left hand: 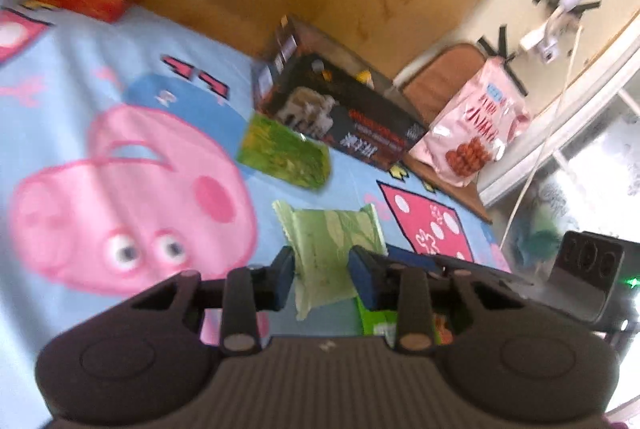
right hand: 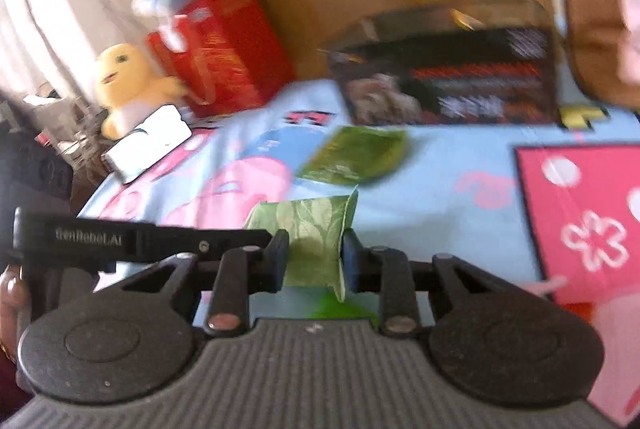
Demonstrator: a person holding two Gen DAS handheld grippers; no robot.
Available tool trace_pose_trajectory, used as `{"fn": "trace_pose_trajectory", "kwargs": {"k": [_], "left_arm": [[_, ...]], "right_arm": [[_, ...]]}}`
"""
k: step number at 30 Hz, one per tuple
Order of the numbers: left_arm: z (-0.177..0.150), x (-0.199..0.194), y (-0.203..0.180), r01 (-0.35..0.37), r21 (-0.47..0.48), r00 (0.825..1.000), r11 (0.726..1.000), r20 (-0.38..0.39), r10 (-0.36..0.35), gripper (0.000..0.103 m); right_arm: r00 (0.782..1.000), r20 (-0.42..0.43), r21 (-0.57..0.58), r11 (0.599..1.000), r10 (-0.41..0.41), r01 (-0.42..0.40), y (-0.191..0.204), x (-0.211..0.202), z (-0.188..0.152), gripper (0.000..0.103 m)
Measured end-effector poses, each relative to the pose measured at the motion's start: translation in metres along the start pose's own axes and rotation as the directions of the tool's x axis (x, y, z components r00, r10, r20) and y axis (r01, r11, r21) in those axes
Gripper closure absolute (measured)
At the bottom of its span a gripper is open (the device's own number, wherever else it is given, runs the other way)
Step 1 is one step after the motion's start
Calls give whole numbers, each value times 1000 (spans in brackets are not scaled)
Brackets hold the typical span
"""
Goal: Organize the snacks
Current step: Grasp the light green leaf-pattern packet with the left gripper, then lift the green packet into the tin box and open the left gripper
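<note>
We have the pale green packet (right hand: 316,233) pinched in the right claw (right hand: 314,261), low centre of frame. The left claw (left hand: 322,277) straddles it too, pads close, though grip there is unclear. The dark snack box (right hand: 452,77) sits ahead, upper right, bedspread (right hand: 440,197) open between.

Readable only in the right wrist view: white lettering "GenRoboLAI", or near to it, along the black bar (right hand: 120,241) at the left, last letters unsure. White characters on the dark box (left hand: 352,125) and red print on the pink bag (left hand: 476,121): too blurred to make out.
</note>
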State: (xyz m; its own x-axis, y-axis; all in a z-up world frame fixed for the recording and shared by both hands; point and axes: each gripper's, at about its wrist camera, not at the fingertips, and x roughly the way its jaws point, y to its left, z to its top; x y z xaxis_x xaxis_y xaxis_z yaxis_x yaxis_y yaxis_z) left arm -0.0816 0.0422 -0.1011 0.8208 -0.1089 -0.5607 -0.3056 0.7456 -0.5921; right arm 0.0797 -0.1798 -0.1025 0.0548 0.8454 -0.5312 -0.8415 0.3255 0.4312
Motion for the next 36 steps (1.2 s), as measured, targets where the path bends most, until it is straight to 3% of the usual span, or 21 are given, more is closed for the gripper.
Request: {"fn": "trace_pose_trajectory", "kwargs": {"k": [5,10,14,18,22,27,31,36], "left_arm": [[-29,-37,-2,23,7,1000,1000,-18,-23,72],[-62,-25,-24,94,41,989,995,-116,-89,69],[-74,14,-50,142,94,970,985,-212,-119,69],[-69,47,-67,171,98,958,980,-250,-142,69],[-60,67,-81,161,134,963,978,-240,-125,69],[-49,75,-79,133,110,969,985,-221,-106,70],[-61,54,-75,117,139,971,983,-223,-84,69],[-85,17,-59,136,109,967,985,-230,-108,68]], "right_arm": [[996,-1,-104,990,91,-91,37,-17,-18,71],[995,-22,-121,988,93,-95,39,-49,-50,71],[1000,0,-76,997,-12,12,27,-79,-76,71],[994,29,30,994,-109,108,-1,-101,-82,71],[983,70,70,984,-172,167,-20,-108,-81,71],[983,99,127,981,-157,144,-50,-96,-62,71],[985,94,77,988,-143,136,-46,-91,-61,71],[998,53,65,997,-31,28,-30,-95,-82,69]]}}
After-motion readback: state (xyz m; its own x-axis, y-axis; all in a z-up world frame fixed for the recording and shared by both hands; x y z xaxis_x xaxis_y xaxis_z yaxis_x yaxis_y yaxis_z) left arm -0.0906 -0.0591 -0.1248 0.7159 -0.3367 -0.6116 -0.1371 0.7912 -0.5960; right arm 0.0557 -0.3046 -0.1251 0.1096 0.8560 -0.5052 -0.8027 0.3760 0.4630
